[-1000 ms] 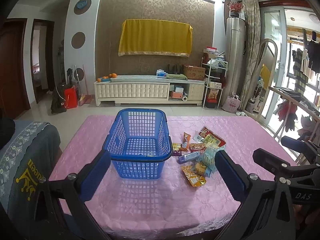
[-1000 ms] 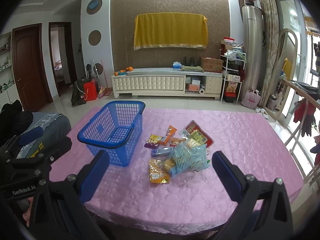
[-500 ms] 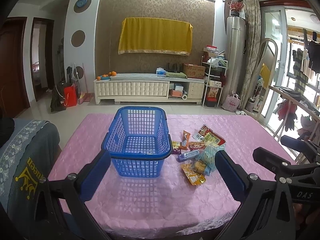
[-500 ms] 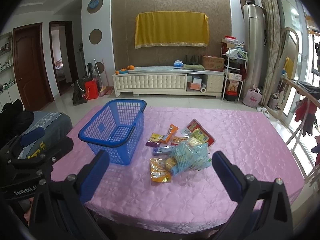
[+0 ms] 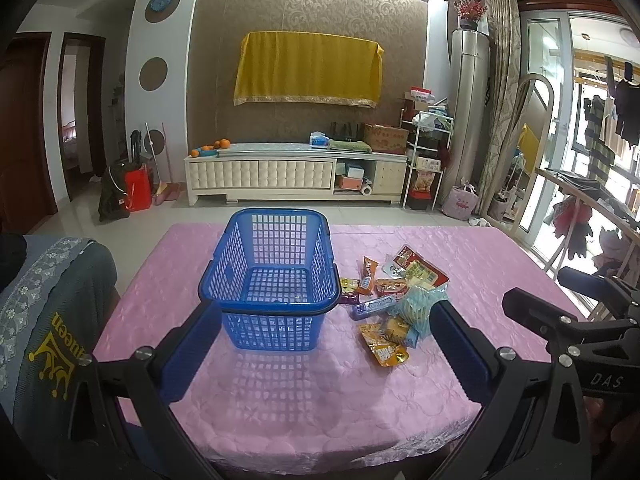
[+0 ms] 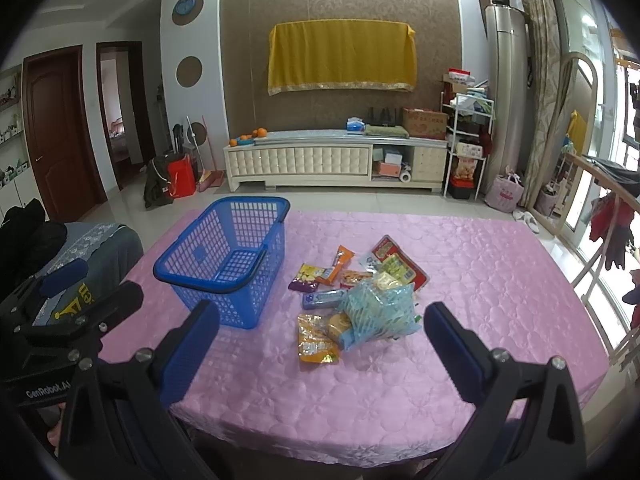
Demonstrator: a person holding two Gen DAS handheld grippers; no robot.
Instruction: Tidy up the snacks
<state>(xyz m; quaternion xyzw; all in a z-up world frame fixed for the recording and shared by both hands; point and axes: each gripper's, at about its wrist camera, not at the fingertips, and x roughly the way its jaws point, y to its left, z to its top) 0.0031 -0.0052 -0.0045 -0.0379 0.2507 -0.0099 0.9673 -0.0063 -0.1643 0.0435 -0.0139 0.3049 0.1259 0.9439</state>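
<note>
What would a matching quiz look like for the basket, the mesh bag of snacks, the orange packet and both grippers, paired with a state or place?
Column one:
1 blue basket
2 light blue mesh bag
3 orange snack packet
4 left gripper and right gripper

Column two:
A nearest the table's front edge
B open, holding nothing
C empty
D atop the snack pile

Pairs: 1-C, 2-D, 3-A, 4-B

The snack wrappers (image 6: 352, 292) overlap; their printed labels are too small to read.
</note>
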